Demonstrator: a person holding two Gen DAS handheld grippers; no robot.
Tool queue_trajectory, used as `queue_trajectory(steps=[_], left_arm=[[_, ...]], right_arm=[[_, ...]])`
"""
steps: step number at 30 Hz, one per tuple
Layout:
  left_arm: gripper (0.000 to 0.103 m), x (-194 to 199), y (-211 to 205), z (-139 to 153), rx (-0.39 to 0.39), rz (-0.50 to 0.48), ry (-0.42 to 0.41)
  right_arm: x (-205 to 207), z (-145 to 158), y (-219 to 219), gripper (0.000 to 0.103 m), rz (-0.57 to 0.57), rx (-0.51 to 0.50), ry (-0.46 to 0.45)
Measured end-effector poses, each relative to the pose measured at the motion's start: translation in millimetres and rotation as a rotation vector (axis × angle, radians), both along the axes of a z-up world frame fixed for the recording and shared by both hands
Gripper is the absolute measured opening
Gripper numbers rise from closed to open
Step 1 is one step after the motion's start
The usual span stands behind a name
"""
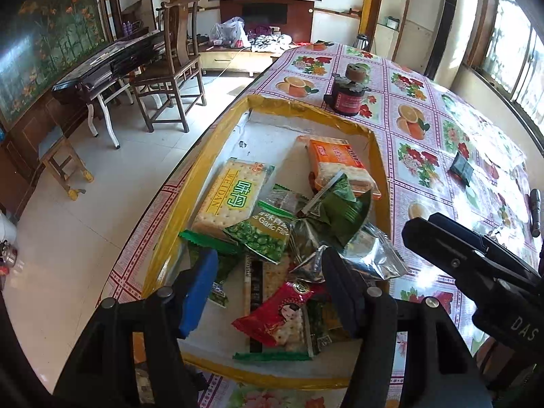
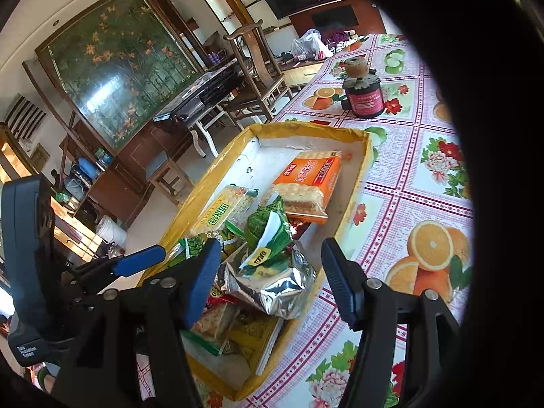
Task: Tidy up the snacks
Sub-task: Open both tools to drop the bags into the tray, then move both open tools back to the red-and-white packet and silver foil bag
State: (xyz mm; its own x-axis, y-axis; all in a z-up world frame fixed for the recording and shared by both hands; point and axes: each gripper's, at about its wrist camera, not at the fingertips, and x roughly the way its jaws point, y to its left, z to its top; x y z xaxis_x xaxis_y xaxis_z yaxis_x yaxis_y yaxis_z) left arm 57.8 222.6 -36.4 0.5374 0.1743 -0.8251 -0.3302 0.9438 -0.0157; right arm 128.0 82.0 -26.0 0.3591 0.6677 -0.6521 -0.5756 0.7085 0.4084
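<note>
Snack packets (image 1: 272, 238) piled in yellow tray (image 1: 377, 156) on flowered table (image 1: 421, 125). Left gripper (image 1: 268, 289) jaws spread, empty, over the pile's near end, red packet (image 1: 282, 309) between them at 6 o'clock. Right gripper (image 2: 272, 278) jaws spread, empty, silver bag (image 2: 272, 289) between them; orange cracker pack (image 2: 312, 176) at 12 o'clock.

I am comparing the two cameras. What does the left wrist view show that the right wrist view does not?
Only the left wrist view shows the red snack packet with a face print and a small dark green packet lying on the tablecloth. Only the right wrist view shows the white plastic bucket on the floor. Both share the yellow-rimmed cardboard tray, the orange cracker pack and the dark jar with a red label.
</note>
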Motion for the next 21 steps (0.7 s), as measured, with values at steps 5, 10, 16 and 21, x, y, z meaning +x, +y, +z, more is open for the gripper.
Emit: queue_trajectory(steps=[5,10,16,21], left_arm=[[0.064,-2,-18,9,0.01,-0.029,-0.016],[0.065,-3,-38,15,0.022,-0.061,-0.025],[0.065,-1,-60,19,0.027,-0.096,-0.03],[0.065,0,-80,19,0.04,-0.128,-0.033]], right_arm=[[-8,4,-42,0.064,-0.081,0.033,0.003],[-12,7,-91,0.065,-0.167,0.049,0.002],[-18,5,-151,0.065,-0.271,0.065,0.023],[-22,2,-192,0.065,-0.339,0.073,0.029]])
